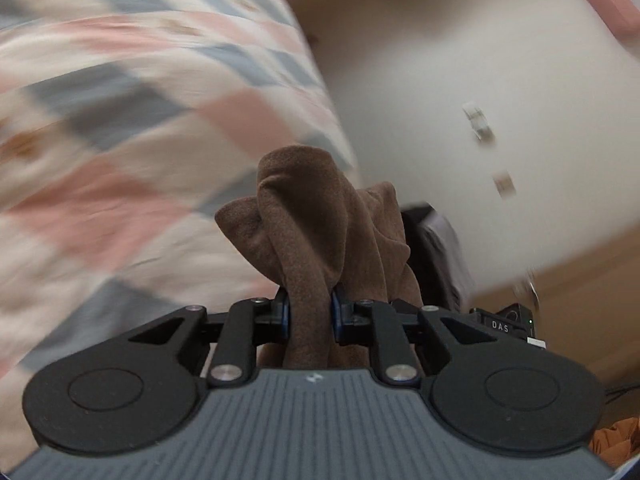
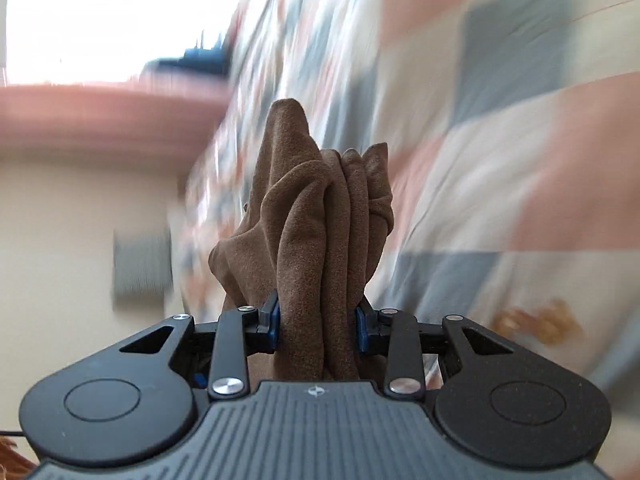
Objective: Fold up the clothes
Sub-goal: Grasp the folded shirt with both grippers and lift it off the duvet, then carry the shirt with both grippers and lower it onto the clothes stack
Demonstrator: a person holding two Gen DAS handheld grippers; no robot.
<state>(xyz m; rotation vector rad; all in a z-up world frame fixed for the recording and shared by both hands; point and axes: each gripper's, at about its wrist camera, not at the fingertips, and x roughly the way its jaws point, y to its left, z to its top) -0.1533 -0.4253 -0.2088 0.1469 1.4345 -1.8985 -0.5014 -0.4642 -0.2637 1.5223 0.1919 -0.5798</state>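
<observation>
Grippers (image 1: 310, 316) (image 2: 316, 326) clamped, brown cloth (image 1: 316, 216) bunched

1. A patchwork bedcover (image 1: 132, 112) in pink, grey and cream squares fills much of both views, smeared by blur.
2. Beside it stands a cream wall (image 1: 460, 60) with small pale fittings (too blurred to identify).
3. A pink ledge (image 2: 100, 120) runs under a bright, washed-out window (image 2: 120, 12).
4. Light wooden floor (image 1: 580, 288) shows low down.

The letters "DAS" stand in pale print on a small black device (image 1: 505, 320) at the right of the left wrist view; nothing else is legible.
</observation>
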